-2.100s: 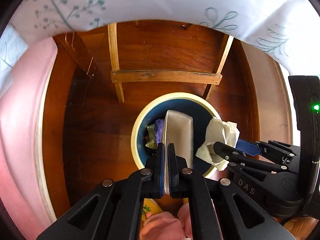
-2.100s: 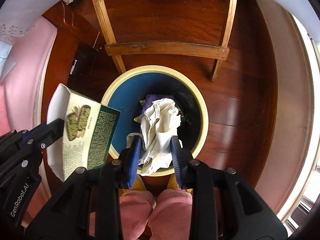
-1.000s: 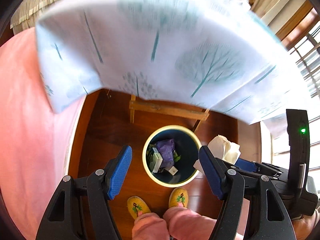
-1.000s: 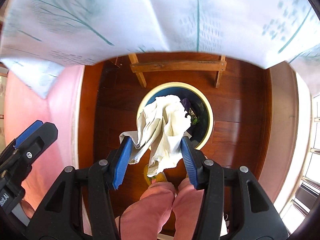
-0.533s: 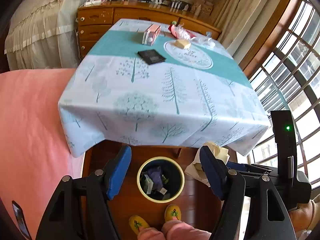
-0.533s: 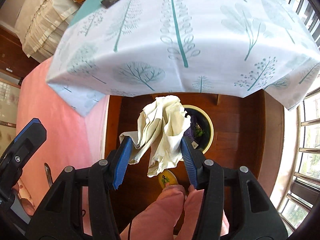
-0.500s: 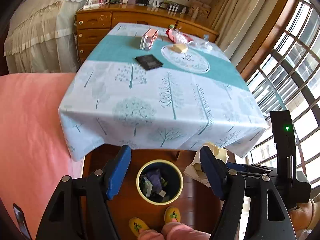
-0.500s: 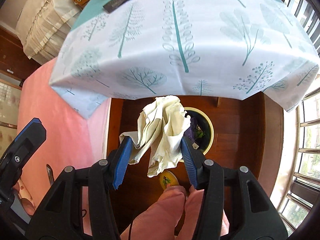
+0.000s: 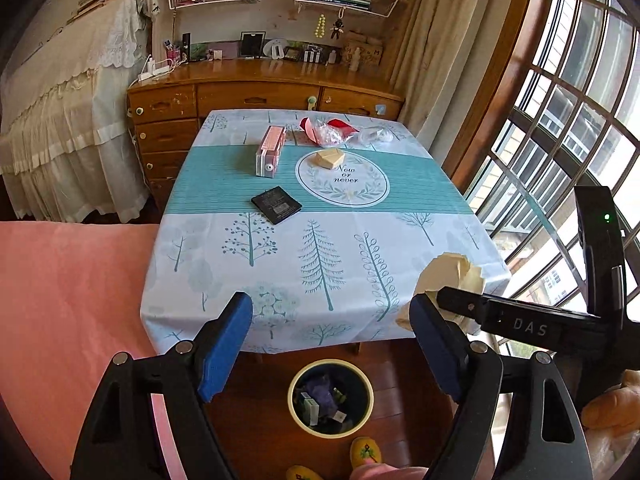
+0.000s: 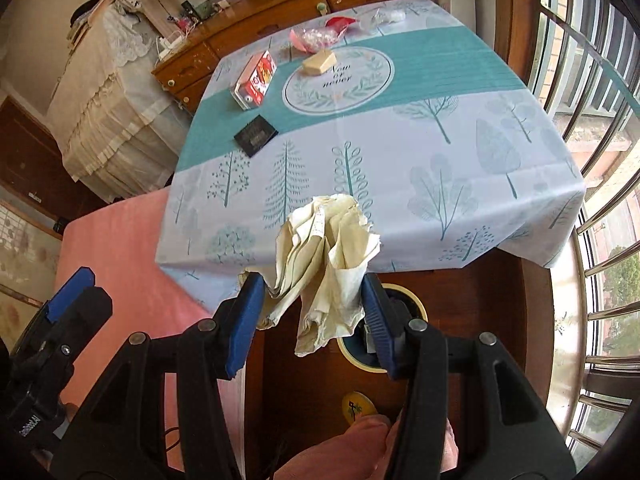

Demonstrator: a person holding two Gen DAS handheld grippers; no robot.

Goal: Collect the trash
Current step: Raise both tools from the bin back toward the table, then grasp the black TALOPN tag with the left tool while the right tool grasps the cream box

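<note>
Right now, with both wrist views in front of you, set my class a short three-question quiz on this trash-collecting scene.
1. True or false: the right tongs hold nothing.
2. Multiple choice: the bin stands A) on the table, B) on the floor by the table's near edge, C) on the dresser.
3. Fill in: between the pink box and the near table edge lies a flat ____ packet.

Key: 1. False; they grip the crumpled paper. The left tongs are opening, with nothing between them. 2. B. 3. Black.
</note>
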